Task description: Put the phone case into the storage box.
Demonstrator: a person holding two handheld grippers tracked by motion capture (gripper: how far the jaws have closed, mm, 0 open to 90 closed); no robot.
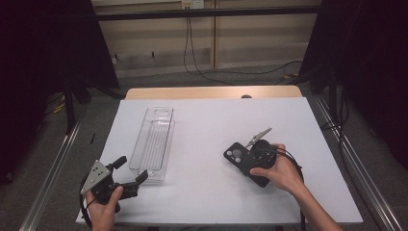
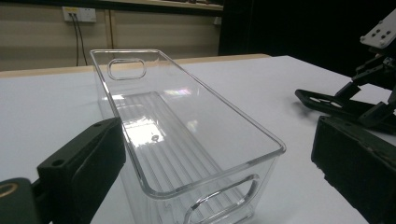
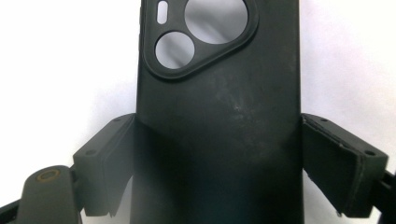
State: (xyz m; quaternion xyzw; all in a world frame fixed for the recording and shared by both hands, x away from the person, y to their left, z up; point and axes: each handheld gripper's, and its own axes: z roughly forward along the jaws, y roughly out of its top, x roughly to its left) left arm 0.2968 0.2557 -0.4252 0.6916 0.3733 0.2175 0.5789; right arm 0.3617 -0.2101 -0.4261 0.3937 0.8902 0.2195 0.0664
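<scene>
- The phone case [image 1: 239, 159], black with its camera cut-outs facing up, lies flat on the white table [image 1: 207, 125], right of the middle and towards the near edge.
- The right tongs [image 1: 245, 161] sit over the near end of the case. In the right gripper view the two jaws stand one at each long side of the phone case [image 3: 219, 116], the left one touching or nearly so and the right one with a thin gap; I judge them closing in rather than clamped.
- The clear bin [image 1: 154, 142], long and narrow, stands empty on the left half of the table, its short end near the near edge.
- The left tongs [image 1: 130, 171] hover at the near-left corner with jaws wide apart, holding nothing. In the left gripper view the jaws straddle the near end of the clear bin [image 2: 187, 140] without touching it.
- Progress, as I judge it: the work looks like putting the case into the bin, and it is at its start. The grip is only being set; lifting, carrying across to the left and lowering into the bin are all left.
- The left tongs look ready to steady the bin, not yet doing so.
</scene>
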